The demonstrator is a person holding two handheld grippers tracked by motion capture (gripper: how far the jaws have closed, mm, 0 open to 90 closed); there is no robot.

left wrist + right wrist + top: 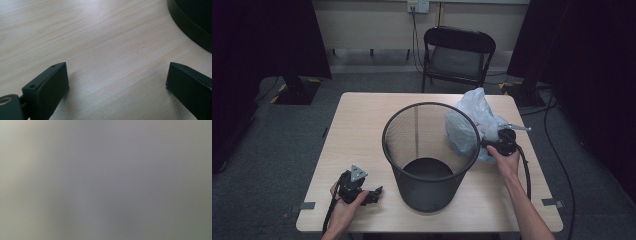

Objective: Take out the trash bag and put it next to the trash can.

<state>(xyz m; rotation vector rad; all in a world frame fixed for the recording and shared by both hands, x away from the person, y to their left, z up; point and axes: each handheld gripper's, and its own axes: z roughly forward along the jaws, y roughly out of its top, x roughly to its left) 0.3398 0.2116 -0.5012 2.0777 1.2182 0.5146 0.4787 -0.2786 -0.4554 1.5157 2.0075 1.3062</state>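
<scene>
A black mesh wastebasket [428,192] stands upright in the middle of the wooden table [359,117]. A pale blue-white plastic bag [475,111] is bunched against the basket's right rim, partly hanging inside it. My right gripper [490,145] reaches into the bag's lower side and looks shut on it; its jaws are hidden by the plastic. The right gripper view is a grey blur, with the bag up against the lens. My left gripper [379,192] rests low at the front left, open and holding nothing. The left gripper view has its jaws wide apart [117,75] over bare wood, with the wastebasket's base [190,28] at the upper right.
A black folding chair [457,52] stands behind the table's far edge. Dark curtains and stands flank the room. Grey tape marks [307,205] sit at the table's front corners. Cables trail across the floor on the right.
</scene>
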